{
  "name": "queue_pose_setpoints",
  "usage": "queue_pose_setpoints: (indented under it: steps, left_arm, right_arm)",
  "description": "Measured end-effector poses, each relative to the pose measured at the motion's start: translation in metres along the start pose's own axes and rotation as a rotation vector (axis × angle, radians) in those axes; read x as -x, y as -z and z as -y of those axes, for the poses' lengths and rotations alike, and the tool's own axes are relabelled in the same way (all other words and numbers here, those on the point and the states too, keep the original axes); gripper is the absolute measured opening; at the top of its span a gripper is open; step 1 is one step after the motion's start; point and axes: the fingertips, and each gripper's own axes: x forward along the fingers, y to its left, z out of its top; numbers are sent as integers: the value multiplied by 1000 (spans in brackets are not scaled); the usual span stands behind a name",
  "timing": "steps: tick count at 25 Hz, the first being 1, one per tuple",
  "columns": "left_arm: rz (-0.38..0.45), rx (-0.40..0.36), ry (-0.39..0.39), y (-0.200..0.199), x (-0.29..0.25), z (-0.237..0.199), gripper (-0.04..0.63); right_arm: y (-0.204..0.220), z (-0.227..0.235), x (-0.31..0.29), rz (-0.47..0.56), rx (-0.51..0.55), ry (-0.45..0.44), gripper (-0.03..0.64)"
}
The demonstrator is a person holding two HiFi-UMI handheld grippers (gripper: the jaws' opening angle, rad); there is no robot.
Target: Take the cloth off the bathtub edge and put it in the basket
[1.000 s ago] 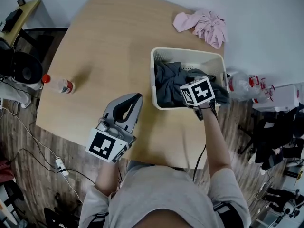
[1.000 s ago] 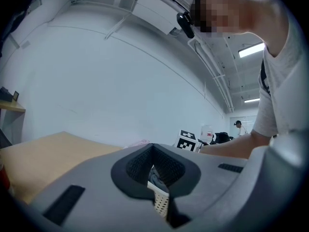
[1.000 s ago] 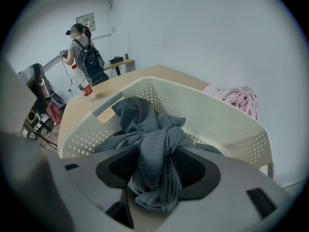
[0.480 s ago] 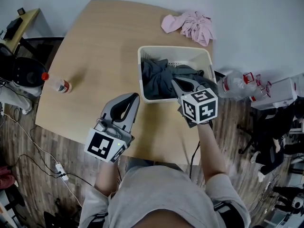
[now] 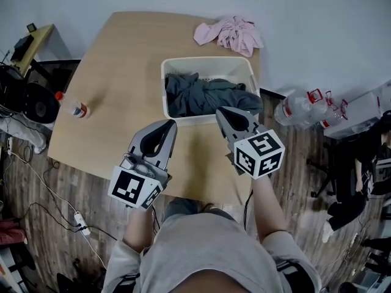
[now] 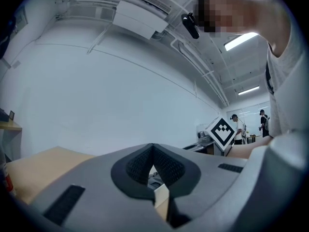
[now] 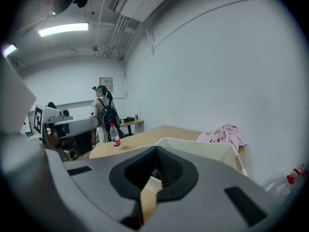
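Grey cloth (image 5: 201, 96) in basket (image 5: 208, 60), just beyond right gripper (image 5: 224, 115) (jaws together)

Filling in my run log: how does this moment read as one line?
left gripper: shut, empty | right gripper: shut, empty | grey cloth: in basket | pink cloth: on table

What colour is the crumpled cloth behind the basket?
The cloth is pale pink, clearest in the head view.
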Motion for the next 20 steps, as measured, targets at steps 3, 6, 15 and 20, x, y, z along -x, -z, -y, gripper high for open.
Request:
queue_pose_setpoints:
  steps: [3,6,15,20]
  left_arm:
    - [3,-21,7,-7,0,24,-5]
    - [5,-44,16,-13,2,49,-5]
    - [17,-88,29,-27,14,117,-5]
    - [21,-110,28,-31,21,148,-5]
  right_arm:
    - [-5,-6,30,46,-3,-2,9]
    - [-8,-11,59,87,-5,-9,9]
    - [-10,-23,133,171,24,-14,9]
    - [-10,-31,165,217,37,-22,9]
